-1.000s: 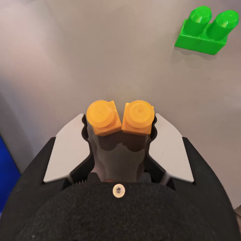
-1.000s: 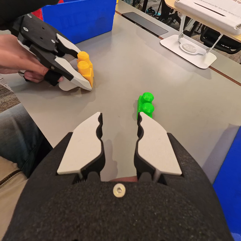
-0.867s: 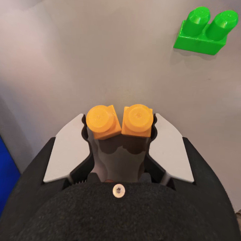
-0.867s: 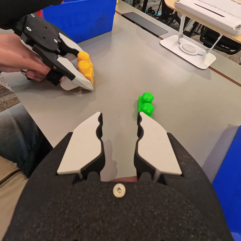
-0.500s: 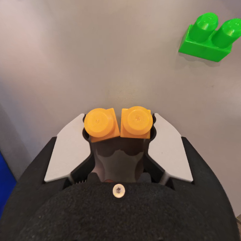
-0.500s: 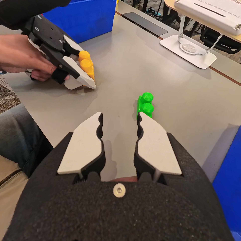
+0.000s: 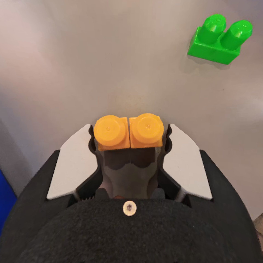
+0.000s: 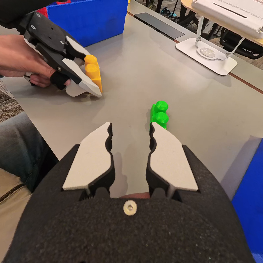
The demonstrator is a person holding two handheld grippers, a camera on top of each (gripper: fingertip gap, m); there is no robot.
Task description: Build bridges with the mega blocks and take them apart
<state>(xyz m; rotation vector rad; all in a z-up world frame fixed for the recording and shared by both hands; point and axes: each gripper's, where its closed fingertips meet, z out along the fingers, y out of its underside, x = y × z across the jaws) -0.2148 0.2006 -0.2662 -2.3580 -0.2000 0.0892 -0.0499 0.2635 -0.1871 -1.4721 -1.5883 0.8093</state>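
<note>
Two orange single-stud blocks, the left one (image 7: 111, 133) and the right one (image 7: 146, 131), stand side by side and touching on the grey table (image 7: 128, 56). My left gripper (image 7: 129, 126) is open around them. Its left finger touches the left block, and a thin gap shows at the right finger. In the right wrist view the left gripper (image 8: 98, 82) rests tip-down on the table with the orange blocks (image 8: 92, 71) between its fingers. A green two-stud block (image 7: 216, 42) lies apart, far right. My right gripper (image 8: 131, 125) is open and empty, its right fingertip just short of the green block (image 8: 159, 115).
A blue bin (image 8: 88, 21) stands at the back left and another blue bin (image 8: 250, 185) at the right edge. A white stand (image 8: 206, 56) sits at the back right, beside a black panel (image 8: 158, 24) set in the table. A person's legs are below the table's left edge.
The two orange blocks were angled apart and now stand flush together. The left gripper has shifted slightly forward and right around them. The right gripper has not moved.
</note>
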